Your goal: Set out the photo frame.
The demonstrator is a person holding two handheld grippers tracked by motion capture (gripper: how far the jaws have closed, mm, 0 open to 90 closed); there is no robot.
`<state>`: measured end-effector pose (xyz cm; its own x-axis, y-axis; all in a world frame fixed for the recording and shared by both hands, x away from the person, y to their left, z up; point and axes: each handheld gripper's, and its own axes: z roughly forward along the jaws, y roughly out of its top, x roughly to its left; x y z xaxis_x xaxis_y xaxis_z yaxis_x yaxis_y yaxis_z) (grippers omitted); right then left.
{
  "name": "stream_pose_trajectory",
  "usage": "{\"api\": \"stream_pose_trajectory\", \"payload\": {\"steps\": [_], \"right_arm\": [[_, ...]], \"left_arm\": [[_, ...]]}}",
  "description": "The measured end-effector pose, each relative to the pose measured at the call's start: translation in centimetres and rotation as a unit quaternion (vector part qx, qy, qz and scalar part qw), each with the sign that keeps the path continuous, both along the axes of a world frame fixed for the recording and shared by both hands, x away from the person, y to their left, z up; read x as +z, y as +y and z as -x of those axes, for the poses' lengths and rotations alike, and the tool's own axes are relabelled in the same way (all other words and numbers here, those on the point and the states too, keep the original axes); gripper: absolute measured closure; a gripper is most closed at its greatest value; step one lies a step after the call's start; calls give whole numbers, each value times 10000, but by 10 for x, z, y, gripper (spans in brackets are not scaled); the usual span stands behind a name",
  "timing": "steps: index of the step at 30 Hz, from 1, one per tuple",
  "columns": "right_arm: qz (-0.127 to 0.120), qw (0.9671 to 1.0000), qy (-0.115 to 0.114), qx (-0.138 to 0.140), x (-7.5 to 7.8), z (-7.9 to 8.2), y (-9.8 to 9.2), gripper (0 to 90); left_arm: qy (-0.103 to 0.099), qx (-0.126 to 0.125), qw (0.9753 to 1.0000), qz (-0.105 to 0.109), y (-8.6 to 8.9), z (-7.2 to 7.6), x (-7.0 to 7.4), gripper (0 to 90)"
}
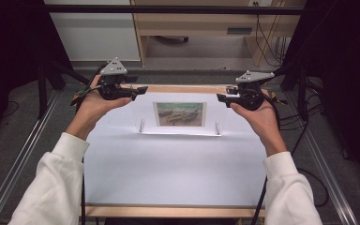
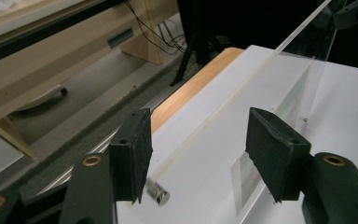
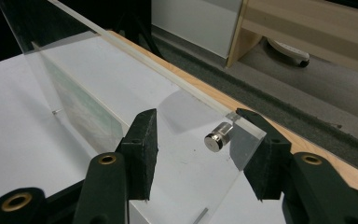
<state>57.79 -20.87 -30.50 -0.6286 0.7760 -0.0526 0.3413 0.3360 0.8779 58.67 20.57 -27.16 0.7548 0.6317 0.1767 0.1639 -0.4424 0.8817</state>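
A clear acrylic picture frame (image 1: 145,110) stands upright at the far middle of the white table top (image 1: 168,168), with a greenish picture (image 1: 179,114) in its centre. My left gripper (image 1: 133,93) is at its upper left corner, my right gripper (image 1: 219,97) at its upper right corner. In the left gripper view the jaws of the left gripper (image 2: 196,140) are open, and the panel's top edge (image 2: 242,84) runs between them, above a metal standoff (image 2: 157,192). The right gripper (image 3: 198,140) is open around the panel's corner (image 3: 242,126) and a standoff (image 3: 217,136).
A wooden strip (image 1: 183,88) edges the far side of the table, with grey floor and a wooden cabinet (image 1: 201,23) beyond. Dark frame posts (image 1: 42,79) stand on both sides. Cables (image 1: 309,187) trail near the right edge.
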Motion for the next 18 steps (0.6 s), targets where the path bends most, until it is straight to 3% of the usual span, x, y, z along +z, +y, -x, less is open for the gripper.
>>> {"api": "stream_pose_trajectory", "payload": {"steps": [7, 11, 18], "right_arm": [[-59, 10000, 11, -40, -1, -6, 0, 501], [-91, 9999, 3, -66, -2, -8, 0, 500], [-133, 9998, 25, -116, -3, -13, 0, 498]], "left_arm": [[-118, 335, 9994, -22, 11, 22, -11, 284], [-132, 440, 9989, 105, 18, 36, -18, 237], [-123, 683, 9976, 23, 30, 46, -29, 186]]}}
